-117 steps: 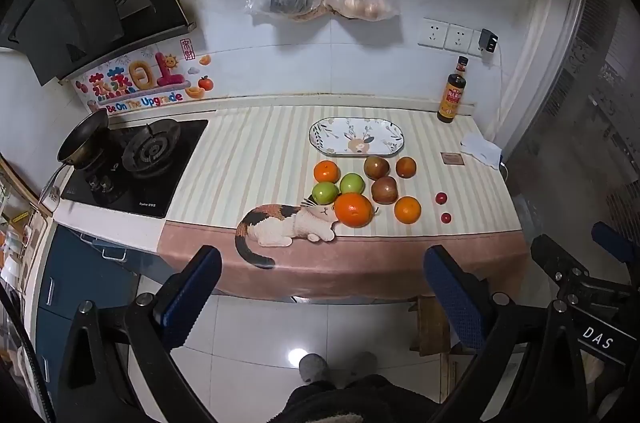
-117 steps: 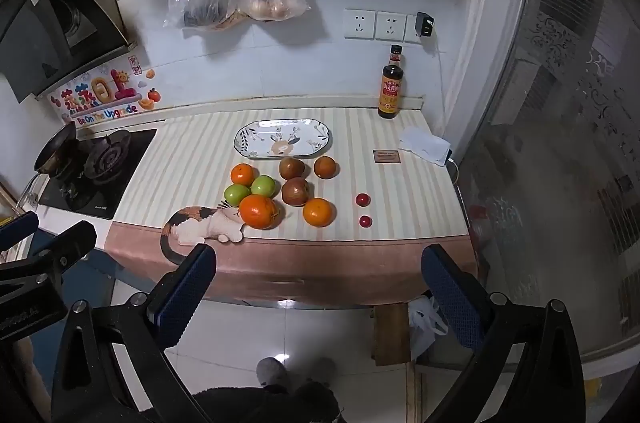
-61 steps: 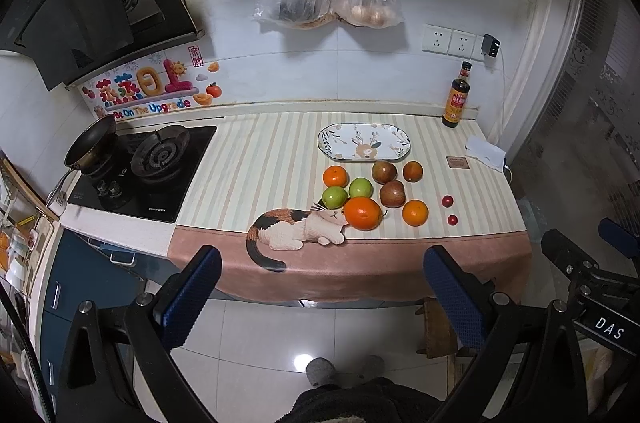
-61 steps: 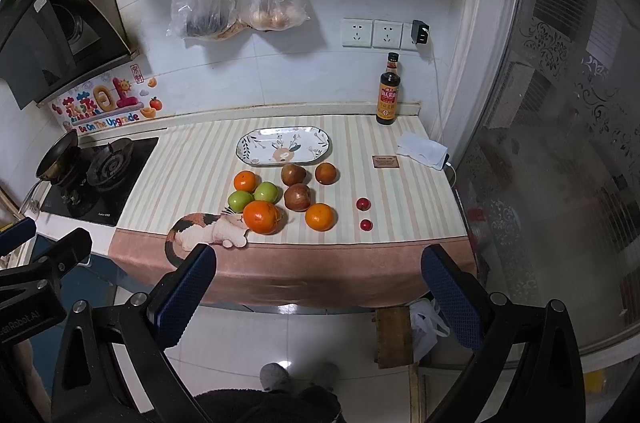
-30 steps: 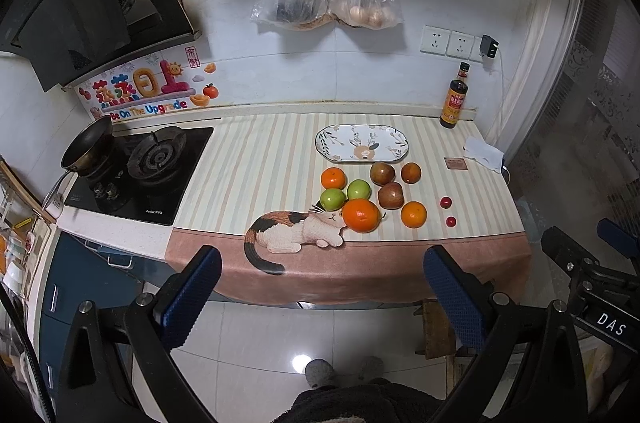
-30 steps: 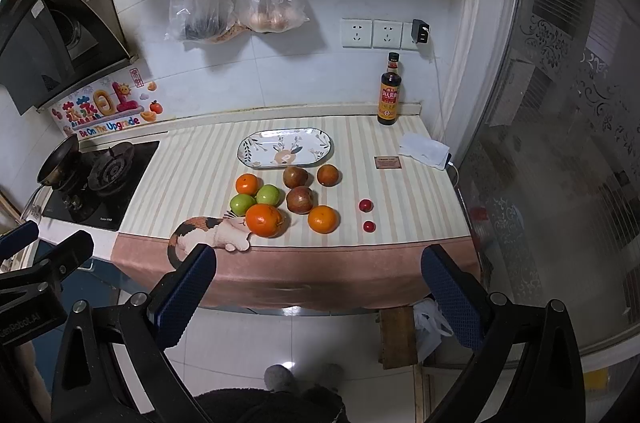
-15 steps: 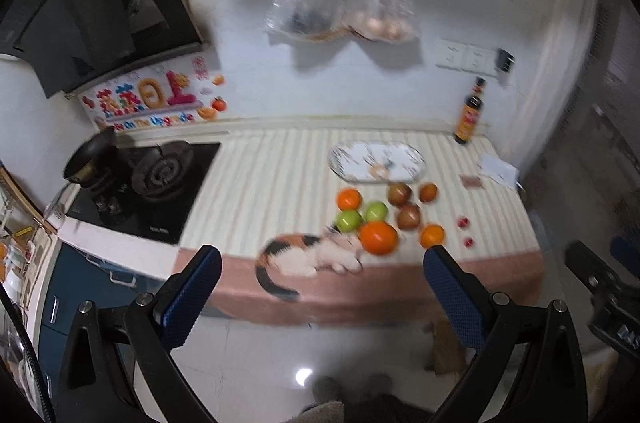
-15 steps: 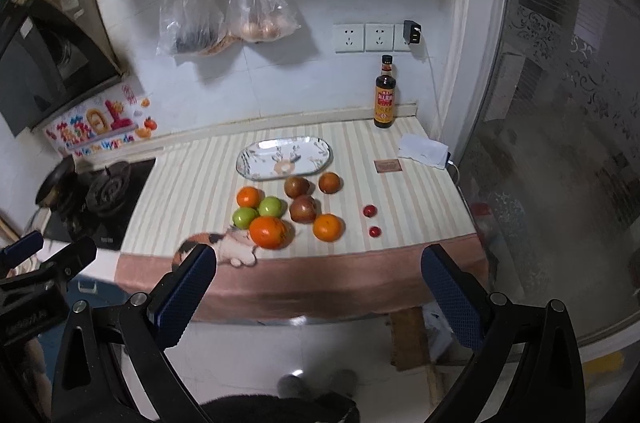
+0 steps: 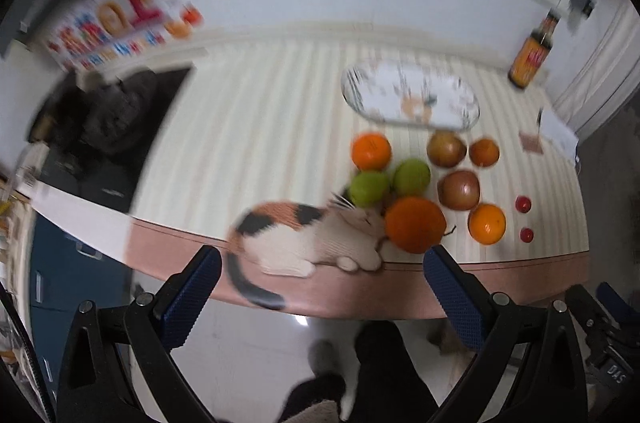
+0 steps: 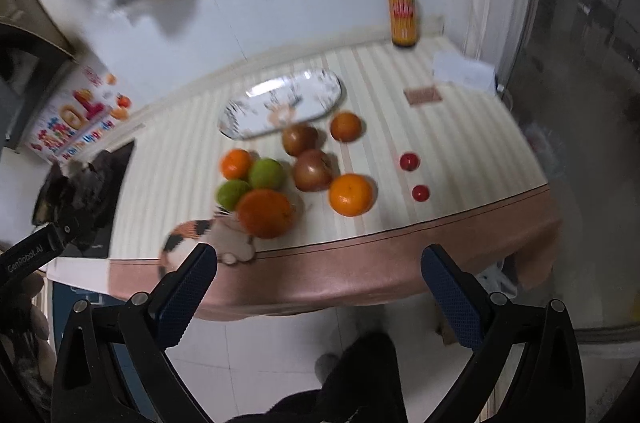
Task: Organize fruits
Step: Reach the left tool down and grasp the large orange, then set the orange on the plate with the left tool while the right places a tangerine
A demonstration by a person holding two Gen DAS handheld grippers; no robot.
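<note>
Both grippers, left gripper point(image 9: 320, 281) and right gripper point(image 10: 318, 279), hang short of the tabletop point(image 9: 256, 127), jaws wide apart and empty; the oval plate point(image 9: 410, 99) beyond the fruit is motion-blurred.

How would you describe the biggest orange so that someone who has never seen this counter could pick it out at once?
Start at the striped counter and find its printed cat near the front edge. The biggest orange sits right at the cat's face, in front of two green fruits. It is larger and a deeper orange than the three other oranges nearby.
</note>
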